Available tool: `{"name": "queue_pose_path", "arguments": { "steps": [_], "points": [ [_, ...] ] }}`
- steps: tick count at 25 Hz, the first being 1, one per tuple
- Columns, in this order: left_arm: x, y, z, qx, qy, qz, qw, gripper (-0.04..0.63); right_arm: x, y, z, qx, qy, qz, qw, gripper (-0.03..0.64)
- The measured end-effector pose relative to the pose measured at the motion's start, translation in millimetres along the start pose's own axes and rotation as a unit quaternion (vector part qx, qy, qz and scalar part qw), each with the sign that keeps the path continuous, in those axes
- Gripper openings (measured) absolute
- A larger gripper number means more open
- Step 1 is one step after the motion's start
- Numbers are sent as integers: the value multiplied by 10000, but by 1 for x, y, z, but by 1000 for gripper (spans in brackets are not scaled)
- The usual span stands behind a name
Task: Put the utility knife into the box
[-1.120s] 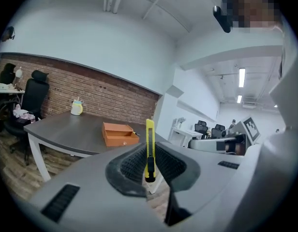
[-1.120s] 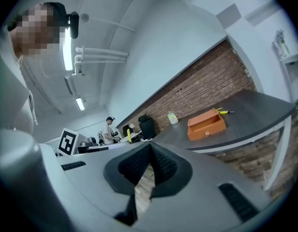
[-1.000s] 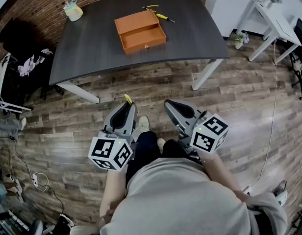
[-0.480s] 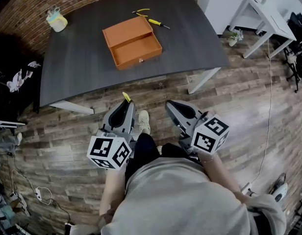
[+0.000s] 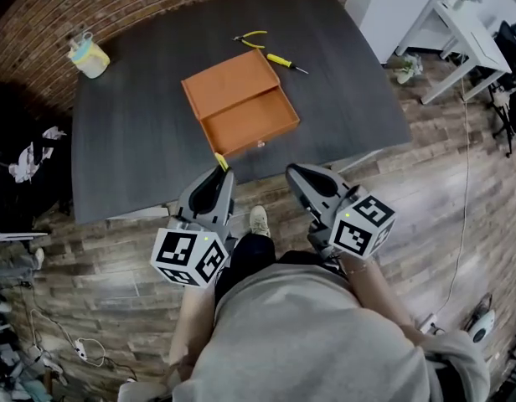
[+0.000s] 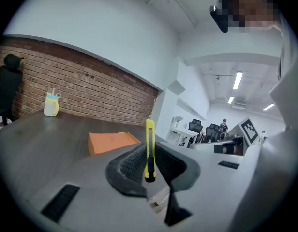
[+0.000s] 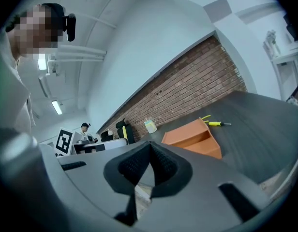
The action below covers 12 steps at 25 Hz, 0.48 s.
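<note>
Left gripper (image 5: pixel 217 174): jaws clenched on the utility knife (image 6: pixel 149 149), yellow, standing upright between them with its tip poking past the jaw ends. Right gripper (image 7: pixel 148 147): jaws pressed together, nothing between. Both were held over the near edge of the dark table (image 5: pixel 141 136). Orange box (image 5: pixel 241 103): open, just beyond the knife, apart from it. Screwdriver (image 5: pixel 285 60) behind the box. Cup (image 5: pixel 89 57) at the far left corner.
</note>
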State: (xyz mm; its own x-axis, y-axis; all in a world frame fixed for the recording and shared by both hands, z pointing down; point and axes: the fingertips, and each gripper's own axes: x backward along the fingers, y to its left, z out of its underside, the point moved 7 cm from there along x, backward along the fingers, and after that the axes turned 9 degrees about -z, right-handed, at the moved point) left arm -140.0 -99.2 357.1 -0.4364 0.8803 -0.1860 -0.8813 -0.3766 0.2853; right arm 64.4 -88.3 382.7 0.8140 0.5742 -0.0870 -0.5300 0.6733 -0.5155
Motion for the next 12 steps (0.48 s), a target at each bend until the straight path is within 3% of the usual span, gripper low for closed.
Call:
{"name": "queue_pose_path", "arguments": {
  "steps": [6,12],
  "points": [
    [-53,40,-23,-80,63,186,9998,65,-41,-31,-27,5,-195,249,9995,5],
    [-93,50,-33,-219,147,592,9979,66,-54,-56,-41,-55,-422,639,9971,5]
  ]
}}
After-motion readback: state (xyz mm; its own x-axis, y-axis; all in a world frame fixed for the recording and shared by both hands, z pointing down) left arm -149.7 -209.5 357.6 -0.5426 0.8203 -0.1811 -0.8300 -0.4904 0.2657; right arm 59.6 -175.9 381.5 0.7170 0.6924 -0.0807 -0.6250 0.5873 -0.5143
